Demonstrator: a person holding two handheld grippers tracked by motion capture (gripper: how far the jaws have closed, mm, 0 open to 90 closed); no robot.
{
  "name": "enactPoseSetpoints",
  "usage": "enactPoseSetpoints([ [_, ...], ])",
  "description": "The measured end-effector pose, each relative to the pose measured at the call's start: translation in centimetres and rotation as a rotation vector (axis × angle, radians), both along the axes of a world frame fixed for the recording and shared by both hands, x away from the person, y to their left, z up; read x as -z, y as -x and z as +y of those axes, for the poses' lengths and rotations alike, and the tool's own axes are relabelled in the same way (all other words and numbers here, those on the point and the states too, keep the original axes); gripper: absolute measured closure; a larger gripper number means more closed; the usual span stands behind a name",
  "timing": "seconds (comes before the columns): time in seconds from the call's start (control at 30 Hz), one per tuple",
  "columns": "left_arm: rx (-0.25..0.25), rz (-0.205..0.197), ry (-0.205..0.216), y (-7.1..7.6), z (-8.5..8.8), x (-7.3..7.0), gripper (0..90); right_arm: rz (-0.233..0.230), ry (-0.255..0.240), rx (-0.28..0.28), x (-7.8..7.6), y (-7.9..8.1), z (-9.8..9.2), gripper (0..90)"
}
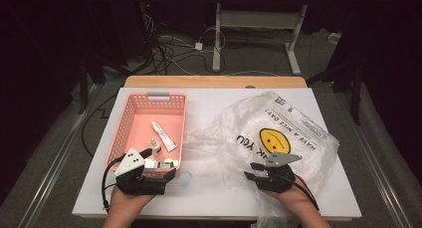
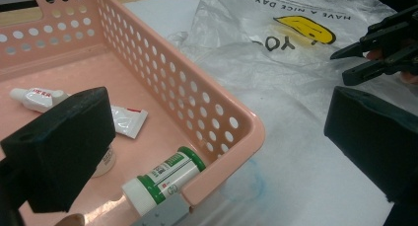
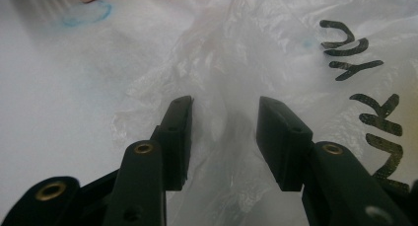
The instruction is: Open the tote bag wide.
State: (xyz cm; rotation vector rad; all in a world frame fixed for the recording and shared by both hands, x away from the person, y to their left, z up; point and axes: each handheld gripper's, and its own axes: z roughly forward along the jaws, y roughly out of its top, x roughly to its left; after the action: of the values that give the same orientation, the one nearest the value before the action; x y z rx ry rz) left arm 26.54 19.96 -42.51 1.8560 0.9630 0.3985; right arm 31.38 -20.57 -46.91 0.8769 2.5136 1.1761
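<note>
White table [image 1: 214,106], dark cabled floor [image 1: 174,54]

A white table [image 1: 219,198] fills the lower middle of the high view, with a strip of bare wood at its far edge. Grey carpeted floor [image 1: 59,138] surrounds it. At upper centre stands a white desk frame [image 1: 259,24] on two legs, with a tangle of cables [image 1: 169,49] lying upper left. The upper corners and the room's edges lie in darkness.
</note>
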Motion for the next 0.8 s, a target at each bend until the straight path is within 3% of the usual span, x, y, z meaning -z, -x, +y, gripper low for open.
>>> enactPoseSetpoints([
  [0.07, 0.000, 0.000, 0.002, 0.01, 0.03, -0.02, 0.0, 0.003, -0.022, 0.014, -0.28, -0.03, -0.40, 58.9],
  [0.2, 0.000, 0.000, 0.006, 0.01, 0.03, -0.05, 0.0, 0.007, -0.007, 0.020, -0.13, -0.08, -0.53, 60.4],
  [0.33, 0.000, 0.001, 0.006, 0.01, 0.01, -0.04, 0.0, 0.007, 0.037, 0.021, 0.39, -0.20, -0.23, 69.2],
  [0.43, -0.001, 0.003, 0.009, 0.01, 0.04, -0.04, 0.0, 0.000, 0.041, 0.022, 0.52, -0.31, -0.14, 79.0],
  [0.53, -0.001, 0.004, 0.010, 0.01, 0.04, -0.02, 0.0, -0.021, 0.028, 0.038, 0.42, -0.32, -0.23, 88.6],
  [0.8, 0.002, 0.004, 0.009, 0.00, 0.01, 0.01, 0.0, -0.066, -0.031, 0.077, -0.24, -0.39, -0.83, 90.0],
])
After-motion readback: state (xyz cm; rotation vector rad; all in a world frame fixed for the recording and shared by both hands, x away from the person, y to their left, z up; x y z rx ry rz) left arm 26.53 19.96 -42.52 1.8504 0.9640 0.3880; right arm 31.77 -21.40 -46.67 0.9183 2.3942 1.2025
